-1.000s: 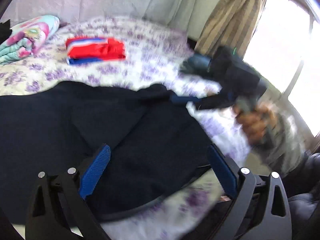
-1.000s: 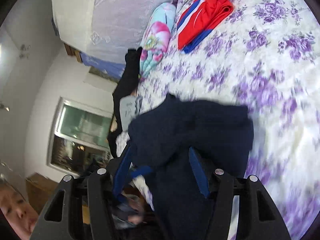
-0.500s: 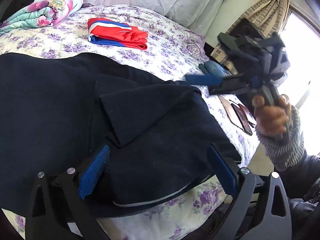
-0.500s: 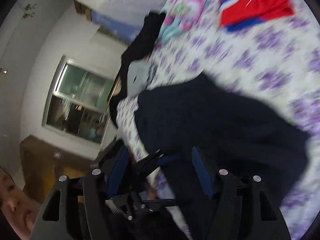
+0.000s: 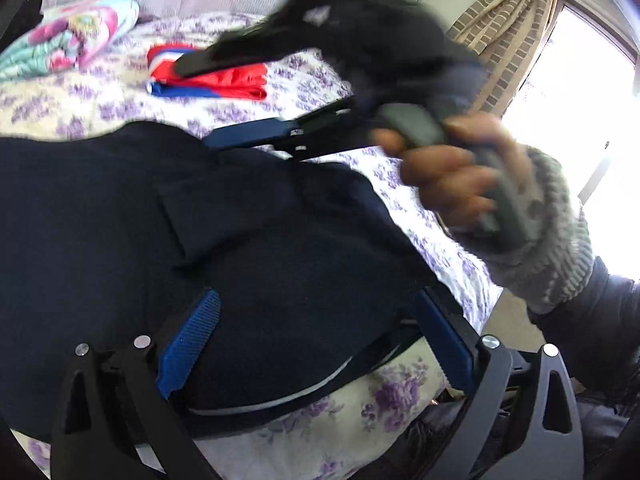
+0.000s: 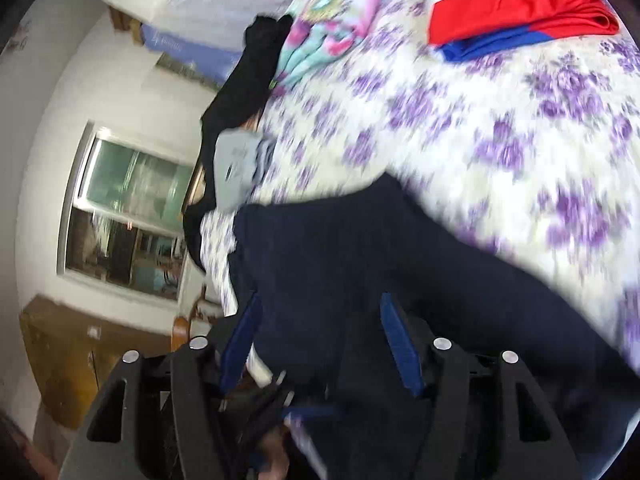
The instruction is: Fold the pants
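Since the earlier frames, the right gripper (image 6: 320, 344) has been lifted off the dark navy fabric pants (image 5: 248, 240); its jaws have just been opening and now stand apart, empty. The fold is judged laid. The left gripper (image 5: 316, 344) hovers open over the pants on the purple-flowered bedsheet (image 5: 400, 396). No containers are seen.

My right gripper (image 5: 256, 100) smears with motion blur at 12 o'clock, hiding part of the red garment (image 5: 236, 80). The pants (image 5: 200, 240) run off the frame at 9 o'clock.
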A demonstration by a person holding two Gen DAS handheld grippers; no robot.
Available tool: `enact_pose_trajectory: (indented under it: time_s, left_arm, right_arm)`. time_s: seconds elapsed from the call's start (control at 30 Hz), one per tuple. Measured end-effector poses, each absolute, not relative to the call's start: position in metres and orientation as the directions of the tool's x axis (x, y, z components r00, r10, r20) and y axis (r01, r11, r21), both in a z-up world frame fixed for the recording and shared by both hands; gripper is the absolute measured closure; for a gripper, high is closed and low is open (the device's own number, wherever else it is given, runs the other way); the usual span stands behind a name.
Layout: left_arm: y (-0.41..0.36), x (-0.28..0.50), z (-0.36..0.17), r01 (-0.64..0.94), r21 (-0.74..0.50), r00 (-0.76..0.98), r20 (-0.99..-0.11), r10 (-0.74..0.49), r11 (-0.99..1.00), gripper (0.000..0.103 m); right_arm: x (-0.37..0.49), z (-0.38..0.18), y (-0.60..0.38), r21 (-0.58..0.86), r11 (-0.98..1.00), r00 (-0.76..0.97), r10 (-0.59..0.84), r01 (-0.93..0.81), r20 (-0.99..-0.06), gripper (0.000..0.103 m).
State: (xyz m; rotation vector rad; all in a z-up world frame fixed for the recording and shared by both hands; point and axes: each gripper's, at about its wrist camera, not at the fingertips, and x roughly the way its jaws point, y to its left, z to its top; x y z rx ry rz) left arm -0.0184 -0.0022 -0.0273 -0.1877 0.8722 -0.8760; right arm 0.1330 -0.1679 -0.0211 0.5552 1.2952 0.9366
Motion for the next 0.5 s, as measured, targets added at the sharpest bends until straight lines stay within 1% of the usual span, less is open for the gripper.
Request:
enact_pose_trajectory:
  time_s: [0.1,0.13,0.23,0.3,0.33,0.4,0.47,0.5]
  left_arm:
    - [0.001,-0.019,-0.035,0.582,-0.508,0.316,-0.578,-0.752,0.635,0.007]
    - [0.001,-0.019,-0.036,0.582,-0.506,0.317,-0.579,-0.751,0.636,0.007]
    - [0.0,-0.022,-0.035,0.584,-0.495,0.324,-0.584,-0.744,0.643,0.007]
    - [0.0,-0.024,-0.035,0.585,-0.489,0.327,-0.588,-0.74,0.647,0.007]
    - [-0.001,-0.026,-0.036,0.586,-0.484,0.329,-0.591,-0.736,0.65,0.007]
    - [-0.005,-0.029,-0.036,0.594,-0.455,0.342,-0.603,-0.72,0.663,0.007]
    - [-0.012,-0.035,-0.036,0.605,-0.402,0.362,-0.63,-0.687,0.687,0.007]
    - [-0.017,-0.04,-0.037,0.611,-0.364,0.375,-0.65,-0.661,0.703,0.007]
  right_arm:
    - [0.107,-0.024,-0.168,0.819,0.504,-0.075,0.838,-0.274,-0.54,0.035]
    - [0.106,-0.028,-0.164,0.823,0.503,-0.086,0.838,-0.265,-0.539,0.035]
    - [0.107,-0.037,-0.156,0.859,0.465,-0.129,0.858,-0.214,-0.496,0.035]
    - [0.108,-0.038,-0.153,0.838,0.5,-0.11,0.841,-0.218,-0.53,0.035]
    - [0.108,-0.035,-0.151,0.806,0.538,-0.089,0.816,-0.245,-0.572,0.036]
    - [0.106,-0.018,-0.147,0.677,0.642,-0.011,0.723,-0.359,-0.691,0.043]
    - [0.101,-0.003,-0.137,0.491,0.723,0.085,0.598,-0.486,-0.797,0.046]
    - [0.097,0.007,-0.124,0.343,0.749,0.146,0.501,-0.567,-0.853,0.046]
